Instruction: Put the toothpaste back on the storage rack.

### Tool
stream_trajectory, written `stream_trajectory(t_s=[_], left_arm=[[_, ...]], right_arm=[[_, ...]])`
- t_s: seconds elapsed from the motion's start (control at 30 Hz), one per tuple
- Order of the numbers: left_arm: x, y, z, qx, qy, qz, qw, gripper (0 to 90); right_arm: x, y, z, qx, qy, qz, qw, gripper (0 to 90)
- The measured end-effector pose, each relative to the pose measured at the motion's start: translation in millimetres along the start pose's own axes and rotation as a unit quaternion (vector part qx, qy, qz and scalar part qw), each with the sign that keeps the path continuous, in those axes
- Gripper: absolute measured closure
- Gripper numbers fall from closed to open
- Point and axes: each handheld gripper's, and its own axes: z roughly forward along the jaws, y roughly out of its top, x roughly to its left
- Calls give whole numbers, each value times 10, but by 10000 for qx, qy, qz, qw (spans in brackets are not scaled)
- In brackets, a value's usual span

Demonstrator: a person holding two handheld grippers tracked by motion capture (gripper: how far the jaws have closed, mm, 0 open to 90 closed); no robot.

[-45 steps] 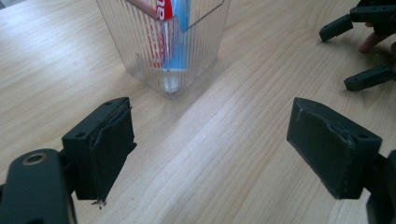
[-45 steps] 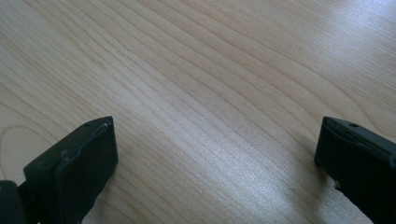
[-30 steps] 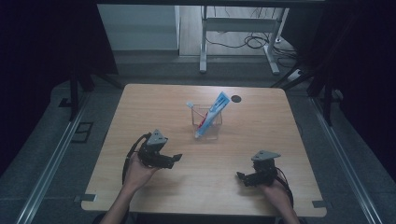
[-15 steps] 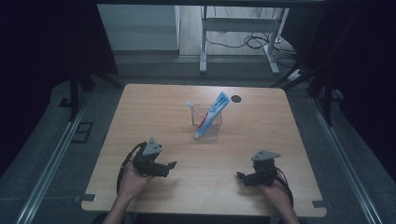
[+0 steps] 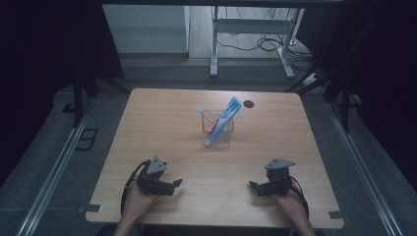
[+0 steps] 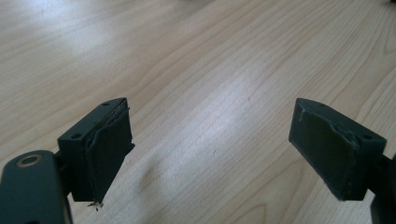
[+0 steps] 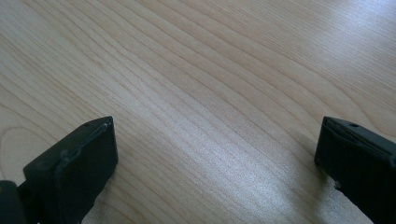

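A clear cup (image 5: 219, 132) stands upright near the middle of the wooden table (image 5: 162, 118). A blue and white toothpaste tube (image 5: 227, 117) leans in it, beside a toothbrush (image 5: 206, 116) with a white head. My left gripper (image 5: 175, 184) rests near the front left edge, pointing right, a good way short of the cup. Its jaws are open (image 6: 210, 149) over bare wood. My right gripper (image 5: 252, 186) lies near the front right, pointing left. It is open too (image 7: 215, 158), with nothing between the pads.
A small black round mark (image 5: 249, 103) sits on the table behind the cup. Beyond the far edge stand white desk legs (image 5: 214, 44) and cables on the floor. Dark curtains flank both sides.
My left gripper has drawn back toward the front edge of the table and lowered. The right gripper and the cup have stayed put.
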Motion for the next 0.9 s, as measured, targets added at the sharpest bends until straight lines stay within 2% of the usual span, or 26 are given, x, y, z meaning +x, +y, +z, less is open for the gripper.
stream_trajectory(t_s=[0.17, 0.47, 0.57, 0.67, 0.9], left_arm=[[-24, -74, 54, 65, -24, -13, 10000, 134], [-85, -129, 185, 356, -2, 121, 9993, 134], [-102, -126, 189, 361, 22, 155, 9992, 134], [-94, -123, 198, 407, -77, 71, 9991, 135], [-92, -123, 200, 414, -80, 74, 9991, 132]], right_arm=[[-1, 0, 0, 2, 0, -4, 10000, 0], [4, -2, -2, -8, -16, 9, 10000, 0], [4, -2, -2, -4, -16, 13, 10000, 0], [4, -2, -2, -4, -14, 15, 10000, 0], [3, -3, -2, -6, -7, 15, 10000, 0]])
